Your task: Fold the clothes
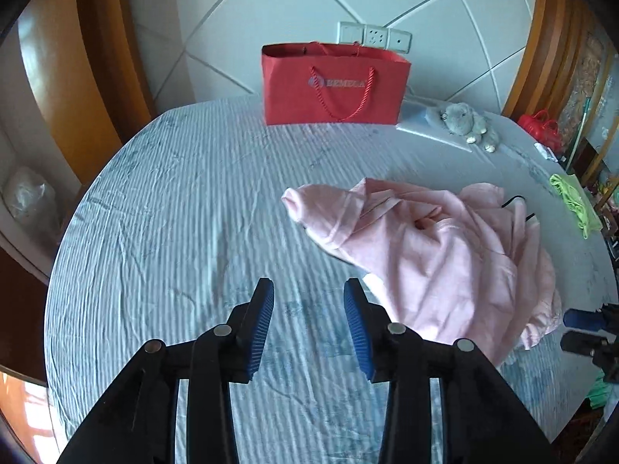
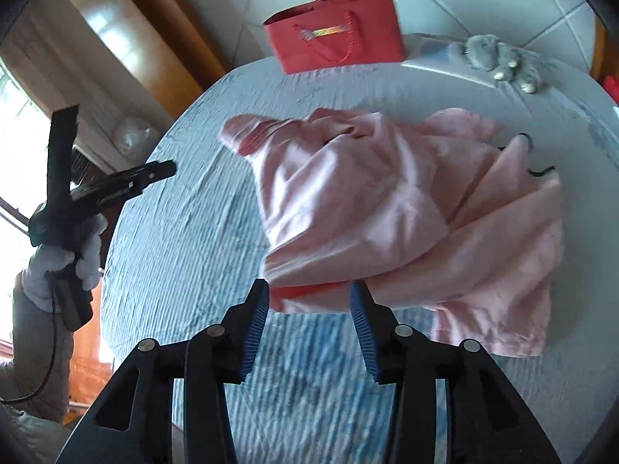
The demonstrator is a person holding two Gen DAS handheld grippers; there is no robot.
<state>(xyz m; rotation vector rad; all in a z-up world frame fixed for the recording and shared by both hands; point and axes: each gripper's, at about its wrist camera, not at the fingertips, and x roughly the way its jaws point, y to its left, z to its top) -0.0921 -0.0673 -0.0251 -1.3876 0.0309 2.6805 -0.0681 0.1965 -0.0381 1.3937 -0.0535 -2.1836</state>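
The bed (image 1: 162, 201), covered in a pale blue-and-white striped crinkled sheet, fills both views, and on its right half lies a rumpled pink cotton garment (image 1: 437, 255), bunched and unfolded, with one sleeve-like end pointing left. Its long axis runs roughly from far left to near right. At the far edge stands a red paper carrier bag with rope handles (image 1: 332, 85), and right of it a small grey plush toy (image 1: 468, 121). The right gripper (image 2: 309, 324) hangs released, fingers apart, just at the garment's near hem, which lies directly ahead of it. The left gripper (image 1: 309, 328) is also spread wide and grasps nothing; it is over bare sheet, with the garment ahead and to its right. I judge the right hand nearer, so a grasp would fall to it at that near edge.
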